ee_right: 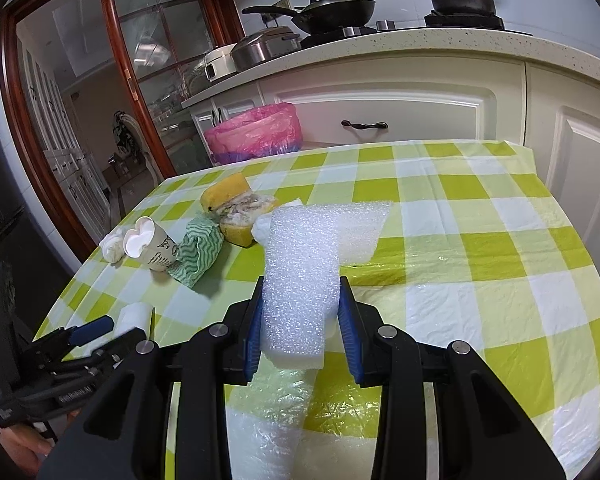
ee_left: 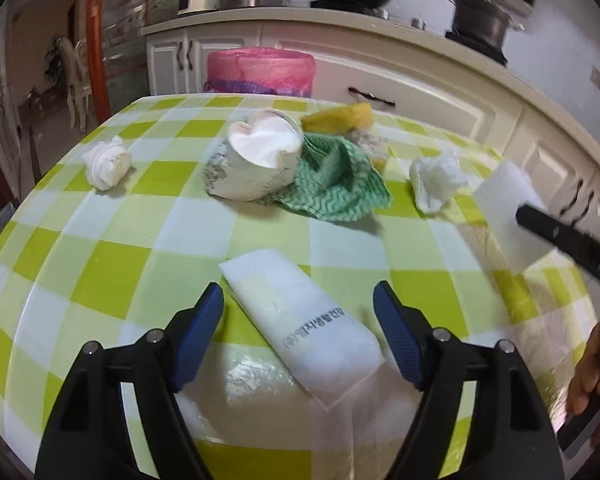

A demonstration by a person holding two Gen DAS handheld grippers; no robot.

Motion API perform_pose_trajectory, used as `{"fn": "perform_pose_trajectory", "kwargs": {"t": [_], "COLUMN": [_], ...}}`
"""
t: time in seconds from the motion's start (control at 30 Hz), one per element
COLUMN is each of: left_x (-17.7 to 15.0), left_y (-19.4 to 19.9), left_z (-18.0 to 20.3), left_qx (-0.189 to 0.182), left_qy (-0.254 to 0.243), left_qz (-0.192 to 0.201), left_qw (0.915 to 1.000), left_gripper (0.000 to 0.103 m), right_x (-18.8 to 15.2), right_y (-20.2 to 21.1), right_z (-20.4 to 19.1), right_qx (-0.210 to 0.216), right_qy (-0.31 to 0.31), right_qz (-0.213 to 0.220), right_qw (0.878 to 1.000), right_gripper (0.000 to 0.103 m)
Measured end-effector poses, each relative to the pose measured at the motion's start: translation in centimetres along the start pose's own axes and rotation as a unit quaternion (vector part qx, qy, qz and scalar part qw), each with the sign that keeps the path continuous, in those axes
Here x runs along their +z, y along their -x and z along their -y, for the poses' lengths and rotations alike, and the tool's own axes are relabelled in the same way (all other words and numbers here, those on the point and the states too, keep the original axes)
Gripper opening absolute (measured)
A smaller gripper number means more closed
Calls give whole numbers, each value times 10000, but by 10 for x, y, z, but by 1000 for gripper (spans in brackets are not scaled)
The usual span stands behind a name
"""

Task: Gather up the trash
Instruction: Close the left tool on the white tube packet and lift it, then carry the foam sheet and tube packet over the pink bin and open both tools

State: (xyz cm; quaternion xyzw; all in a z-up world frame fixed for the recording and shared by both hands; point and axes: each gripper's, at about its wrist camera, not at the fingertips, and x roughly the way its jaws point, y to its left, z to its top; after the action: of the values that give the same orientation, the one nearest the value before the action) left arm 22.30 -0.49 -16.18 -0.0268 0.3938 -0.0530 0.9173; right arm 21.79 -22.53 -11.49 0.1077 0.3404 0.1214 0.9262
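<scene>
Printed Korean text runs along the foam pad [ee_left: 308, 322] lying on my tabletop [ee_left: 100, 264]; I can't read it reliably. Left hand-held gripper [ee_left: 298, 334] straddles this pad, angled down, pads clear of it: released. Count: two tissue wads [ee_left: 107, 162], one crushed paper cup [ee_left: 252, 164], one green cloth [ee_left: 332, 184], one sponge [ee_left: 340, 117]. Right hand-held gripper [ee_right: 300, 320] clenched on a second foam piece [ee_right: 300, 276]. Pink-lined bin [ee_right: 256, 130] beyond the tabletop.
</scene>
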Motion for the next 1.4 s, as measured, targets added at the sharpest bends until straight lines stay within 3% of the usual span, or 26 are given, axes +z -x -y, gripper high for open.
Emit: {"fn": "perform_pose_trajectory", "kwargs": {"t": [0.07,0.3,0.7,1.13,1.4], "left_x": [-2,-3,7,5,12], "left_y": [-6,4,63,91,119], "left_z": [1,4,6,2,5], "left_qx": [-59,-75,40,27,140], "left_qy": [-86,-196,-319,-223,-308], "left_qz": [-134,92,1151,1531,2020], "left_qw": [9999,9997,9928,9880,9788], "left_gripper": [49,32,22,15,15], "right_x": [0,-6,-7,-11,-4], "right_y": [0,4,27,50,64], "right_z": [0,-4,-42,-72,-83], "right_qx": [10,77,254,351,412], "right_qy": [0,100,537,819,900], "right_qz": [2,13,257,420,634], "right_qw": [10000,9999,9979,9951,9931], "right_gripper": [34,34,34,34,34]}}
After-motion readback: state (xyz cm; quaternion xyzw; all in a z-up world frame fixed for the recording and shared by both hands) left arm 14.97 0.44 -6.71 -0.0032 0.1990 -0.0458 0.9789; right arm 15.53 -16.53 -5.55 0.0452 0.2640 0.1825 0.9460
